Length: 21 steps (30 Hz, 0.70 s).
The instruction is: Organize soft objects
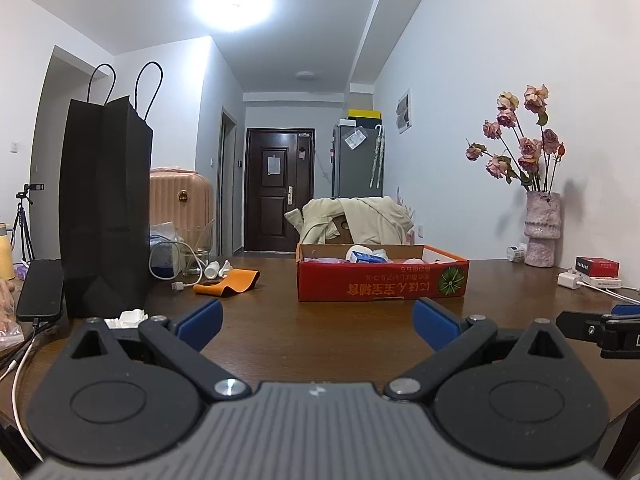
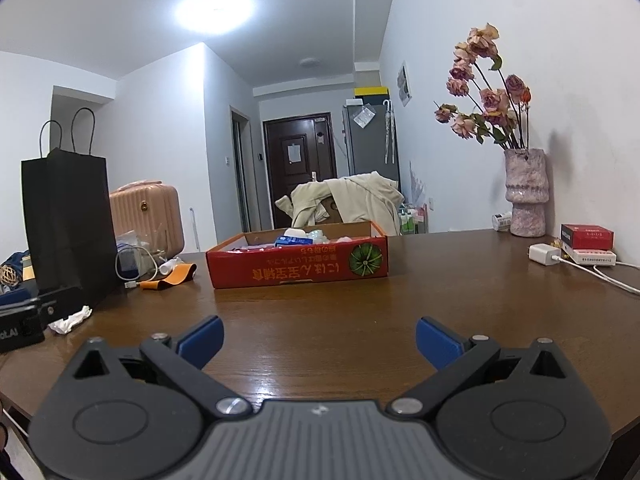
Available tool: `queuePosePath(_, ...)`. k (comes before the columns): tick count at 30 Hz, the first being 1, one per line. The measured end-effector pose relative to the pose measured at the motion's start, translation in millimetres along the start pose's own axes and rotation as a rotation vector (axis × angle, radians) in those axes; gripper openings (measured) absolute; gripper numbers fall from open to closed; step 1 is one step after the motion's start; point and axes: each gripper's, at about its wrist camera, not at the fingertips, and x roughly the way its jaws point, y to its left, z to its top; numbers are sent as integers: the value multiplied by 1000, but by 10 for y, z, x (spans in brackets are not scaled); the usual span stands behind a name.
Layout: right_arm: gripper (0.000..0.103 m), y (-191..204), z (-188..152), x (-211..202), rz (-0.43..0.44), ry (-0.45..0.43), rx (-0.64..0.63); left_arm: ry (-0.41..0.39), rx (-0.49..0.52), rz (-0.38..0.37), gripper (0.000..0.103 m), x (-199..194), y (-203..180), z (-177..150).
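Both grippers hover low over the brown tabletop [image 2: 440,280], side by side. Left gripper [image 1: 318,322] has jaws wide, nothing btw them; right gripper [image 2: 319,338] also wide and empty. The red box [image 1: 382,280] sits ahead, long axis running left-right, with soft items inside. An orange strap [image 1: 228,282] lies flat left of it, long axis slanting away toward the box. Crumpled tissue [image 2: 70,320] is near the black paper bag [image 1: 104,216].
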Motion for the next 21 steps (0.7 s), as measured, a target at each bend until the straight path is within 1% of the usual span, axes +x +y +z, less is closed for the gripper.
queuePosePath(21, 103, -18, -17, 6, -1, 5, 5, -3, 4, -11, 103, 27, -10, 13)
